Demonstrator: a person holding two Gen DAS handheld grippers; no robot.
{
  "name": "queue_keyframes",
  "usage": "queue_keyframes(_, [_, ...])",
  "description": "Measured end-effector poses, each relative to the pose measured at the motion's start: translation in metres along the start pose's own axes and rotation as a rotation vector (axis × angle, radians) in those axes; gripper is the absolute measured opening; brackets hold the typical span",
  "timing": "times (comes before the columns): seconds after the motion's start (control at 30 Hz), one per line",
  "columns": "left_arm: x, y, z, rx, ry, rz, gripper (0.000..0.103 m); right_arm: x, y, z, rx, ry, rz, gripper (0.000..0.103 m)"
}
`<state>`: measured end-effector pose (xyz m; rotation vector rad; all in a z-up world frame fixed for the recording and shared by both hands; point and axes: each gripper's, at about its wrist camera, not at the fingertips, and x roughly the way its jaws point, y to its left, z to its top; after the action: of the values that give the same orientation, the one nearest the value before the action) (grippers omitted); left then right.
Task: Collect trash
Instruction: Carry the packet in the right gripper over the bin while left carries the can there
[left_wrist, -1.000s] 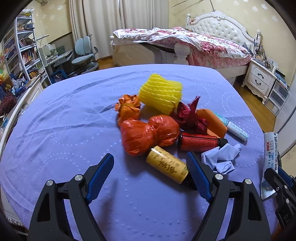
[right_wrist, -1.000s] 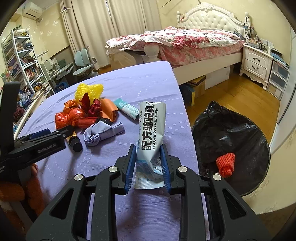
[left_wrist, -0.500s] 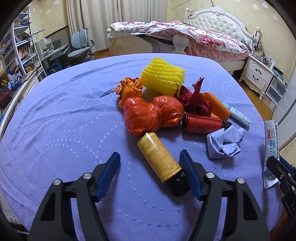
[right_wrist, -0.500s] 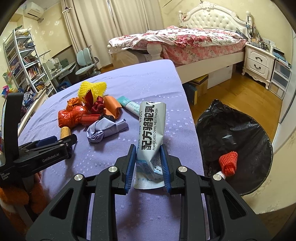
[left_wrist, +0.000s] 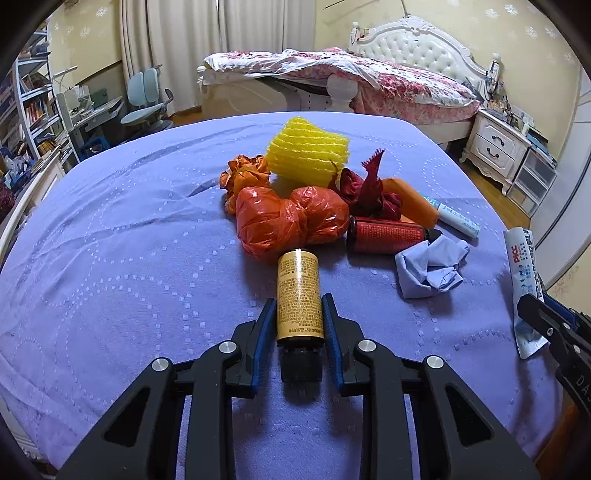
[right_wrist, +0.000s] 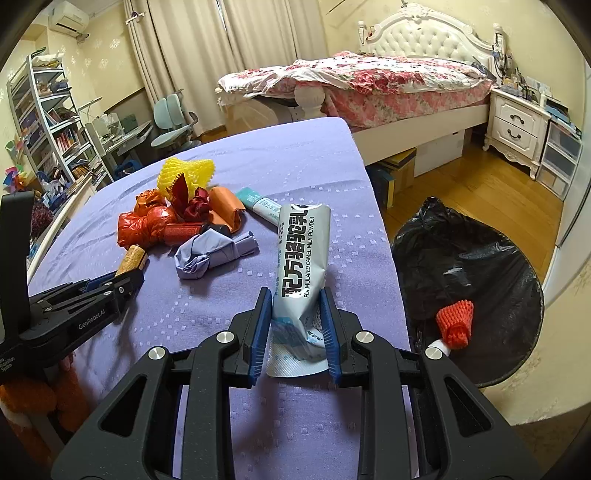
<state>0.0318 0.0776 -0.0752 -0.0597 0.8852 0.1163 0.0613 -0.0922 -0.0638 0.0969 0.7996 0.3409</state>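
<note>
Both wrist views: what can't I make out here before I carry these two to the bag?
- Left wrist view: yellow bottle's black cap end sits low between the fingers; whether it has left the table is unclear.
- Right wrist view: pouch's bottom is crumpled behind the pads.
- Right wrist view: trash bag's near side is hidden by the table; only a red net shows inside.

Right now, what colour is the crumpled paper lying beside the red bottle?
Pale blue-lilac, close to the cloth's own shade. The crumpled paper shows best in the left wrist view.
</note>
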Motion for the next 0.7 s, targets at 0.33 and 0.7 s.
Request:
queue_keyframes(0.33, [-0.024, -0.006, -0.003, 0.015, -0.060, -0.040, 0.027, -0.001, 0.001, -0.003, -0.007, -0.002, -0.003, 0.026])
queue_keyframes(0.7, [-0.038, -0.046, 0.015, 0.072, -0.130, -0.142, 0.027, -0.025, -0.019, 0.002, 0.017, -0.051, -0.056, 0.026])
